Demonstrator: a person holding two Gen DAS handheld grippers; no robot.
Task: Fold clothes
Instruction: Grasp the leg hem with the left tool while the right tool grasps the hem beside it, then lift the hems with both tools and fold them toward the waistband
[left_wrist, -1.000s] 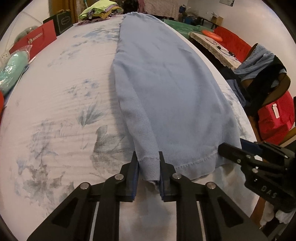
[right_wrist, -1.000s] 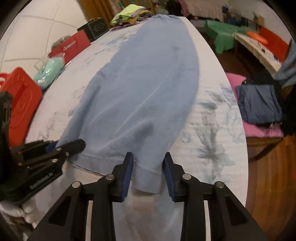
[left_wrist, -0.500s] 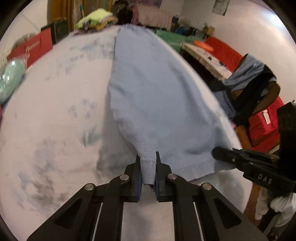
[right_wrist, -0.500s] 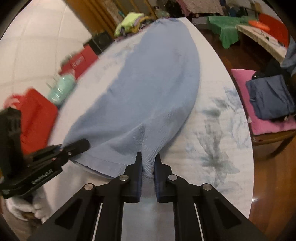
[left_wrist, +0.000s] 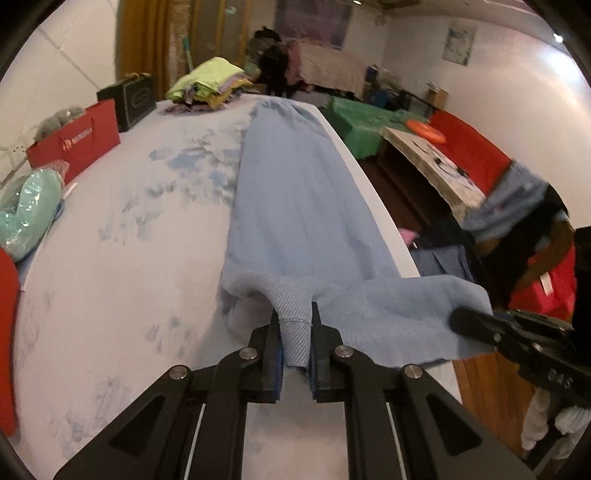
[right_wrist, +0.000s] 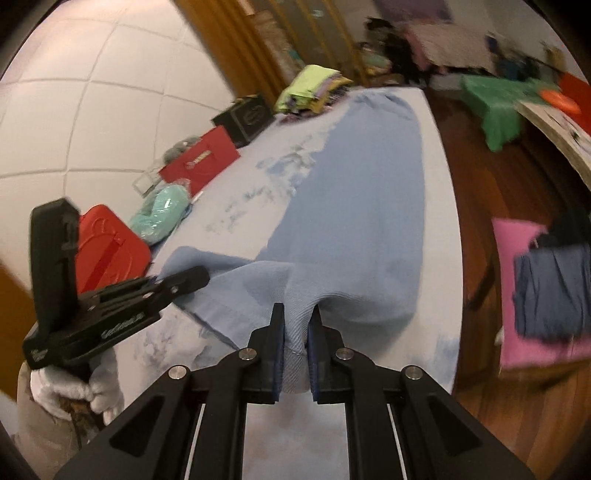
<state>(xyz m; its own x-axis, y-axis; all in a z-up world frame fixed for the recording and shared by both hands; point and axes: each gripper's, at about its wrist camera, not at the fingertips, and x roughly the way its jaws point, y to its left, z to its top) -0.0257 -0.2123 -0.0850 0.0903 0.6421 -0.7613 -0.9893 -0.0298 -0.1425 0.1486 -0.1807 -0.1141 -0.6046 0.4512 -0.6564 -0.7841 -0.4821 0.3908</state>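
While both my left gripper (left_wrist: 295, 341) and right gripper (right_wrist: 296, 341) are clamped on the near hem, lifted off the bed (left_wrist: 122, 266), the blue garment (left_wrist: 295, 192) runs long toward 12 o'clock, its far end bunched, blurred, hard to read.

dim, warm indoor light, brightest off the white wall (right_wrist: 92, 110) at left; a small ceiling lamp (left_wrist: 557, 37) glaring at upper right. strong fisheye bending, black vignette in the corners. soft motion blur over the far room and the pink cushion (right_wrist: 524, 295); near black fingers (left_wrist: 271, 354) sharp, only faint shadows beneath
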